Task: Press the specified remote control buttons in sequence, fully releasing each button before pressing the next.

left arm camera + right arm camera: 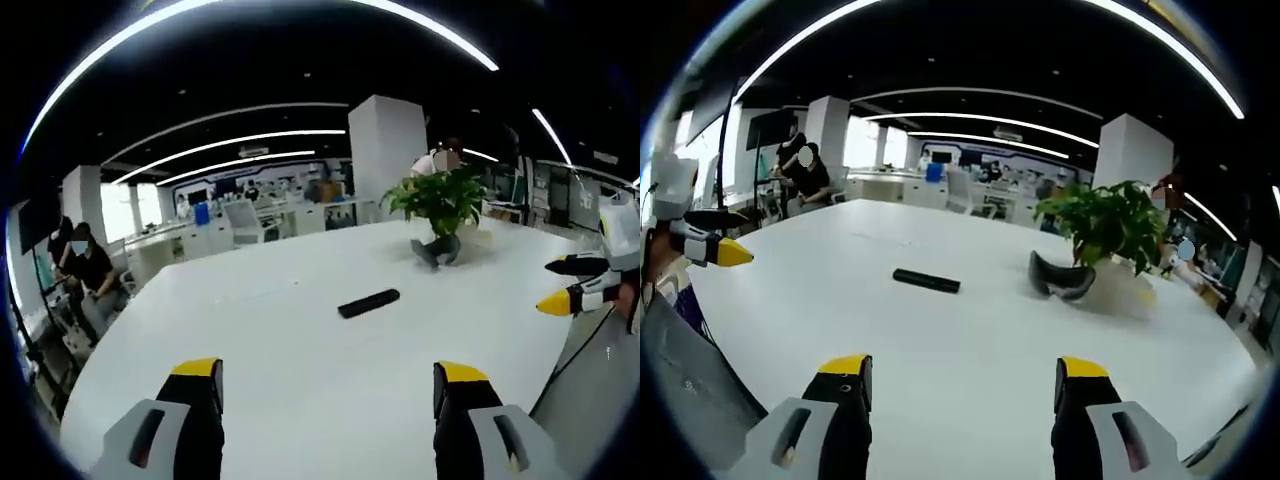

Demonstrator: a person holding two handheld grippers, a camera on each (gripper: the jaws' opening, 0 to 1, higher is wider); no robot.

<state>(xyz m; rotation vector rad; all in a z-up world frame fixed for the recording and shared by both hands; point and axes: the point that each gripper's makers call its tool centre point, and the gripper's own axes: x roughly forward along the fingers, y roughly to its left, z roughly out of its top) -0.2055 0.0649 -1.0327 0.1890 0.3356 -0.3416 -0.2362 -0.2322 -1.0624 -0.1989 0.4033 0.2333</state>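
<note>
Left gripper view looks across a large white table, where the black remote control lies flat near the middle, well ahead of the left gripper, whose yellow-tipped jaws stand wide apart with nothing between them. Beyond the remote a potted plant stands on the table, and the right gripper enters from the right edge, jaws parted. Right gripper view shows the same remote lying alone on the tabletop, well apart from the right gripper, released and empty. A dark curved object rests beside the plant. People sit at the far side
</note>
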